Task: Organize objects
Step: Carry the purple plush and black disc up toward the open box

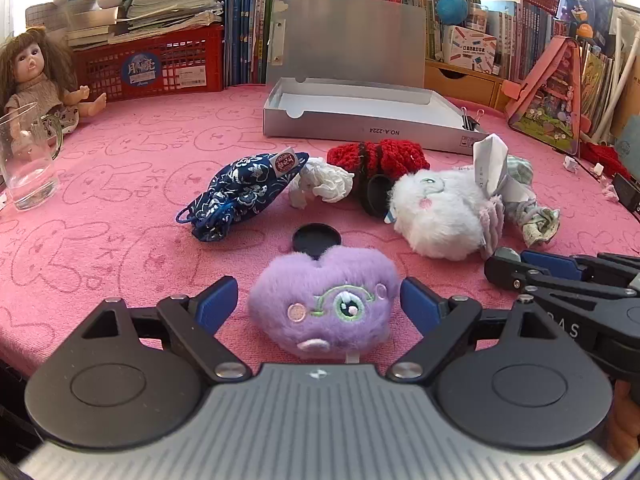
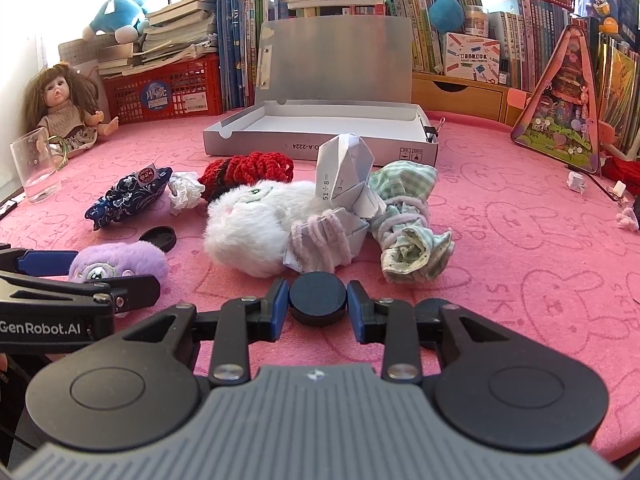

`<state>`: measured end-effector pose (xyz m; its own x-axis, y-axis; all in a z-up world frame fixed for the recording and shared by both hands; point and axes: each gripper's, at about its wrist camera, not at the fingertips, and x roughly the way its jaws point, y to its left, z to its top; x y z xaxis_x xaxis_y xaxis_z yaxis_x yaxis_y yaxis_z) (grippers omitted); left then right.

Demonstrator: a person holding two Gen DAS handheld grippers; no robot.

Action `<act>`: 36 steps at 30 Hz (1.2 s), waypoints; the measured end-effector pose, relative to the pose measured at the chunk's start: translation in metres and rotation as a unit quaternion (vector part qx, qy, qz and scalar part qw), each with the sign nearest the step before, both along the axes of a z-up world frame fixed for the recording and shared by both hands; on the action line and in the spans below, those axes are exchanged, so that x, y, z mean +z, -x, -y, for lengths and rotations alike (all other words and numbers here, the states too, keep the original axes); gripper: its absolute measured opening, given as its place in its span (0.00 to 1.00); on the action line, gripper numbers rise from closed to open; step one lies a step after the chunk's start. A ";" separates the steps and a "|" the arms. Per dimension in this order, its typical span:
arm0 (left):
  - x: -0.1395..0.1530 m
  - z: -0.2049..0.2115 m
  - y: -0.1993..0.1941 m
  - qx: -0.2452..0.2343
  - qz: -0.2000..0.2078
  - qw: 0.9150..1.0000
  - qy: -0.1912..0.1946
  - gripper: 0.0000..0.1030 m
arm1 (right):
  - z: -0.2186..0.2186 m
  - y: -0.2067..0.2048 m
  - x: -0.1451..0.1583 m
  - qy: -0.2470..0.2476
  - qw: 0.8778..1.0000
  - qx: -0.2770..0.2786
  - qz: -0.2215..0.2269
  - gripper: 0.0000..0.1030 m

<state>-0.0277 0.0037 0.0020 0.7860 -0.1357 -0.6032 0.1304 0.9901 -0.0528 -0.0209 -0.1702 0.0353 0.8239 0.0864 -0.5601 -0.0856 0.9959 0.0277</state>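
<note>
Purple plush (image 1: 324,304) fluffy; black puck (image 2: 317,298) matt plastic; pink cloth (image 1: 120,216) terry-rough; box (image 1: 360,120) smooth card.

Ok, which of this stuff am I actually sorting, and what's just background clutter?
To sort: purple plush between the open left gripper; black disc in the right gripper; white plush; blue pouch; silver box.

Lying about: doll; glass; red basket.
</note>
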 end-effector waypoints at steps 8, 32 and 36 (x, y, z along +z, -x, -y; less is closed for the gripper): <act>-0.009 0.009 -0.007 0.017 -0.004 1.000 -0.016 0.94 | -0.009 0.000 -0.002 0.015 1.000 0.005 0.004 0.38; -0.006 0.011 -0.003 0.015 0.020 1.000 0.004 0.76 | -0.010 0.002 0.003 0.000 1.000 0.012 0.010 0.37; 0.000 0.013 0.000 0.013 0.037 0.999 -0.005 0.76 | -0.007 0.003 0.006 -0.016 1.000 0.013 0.013 0.37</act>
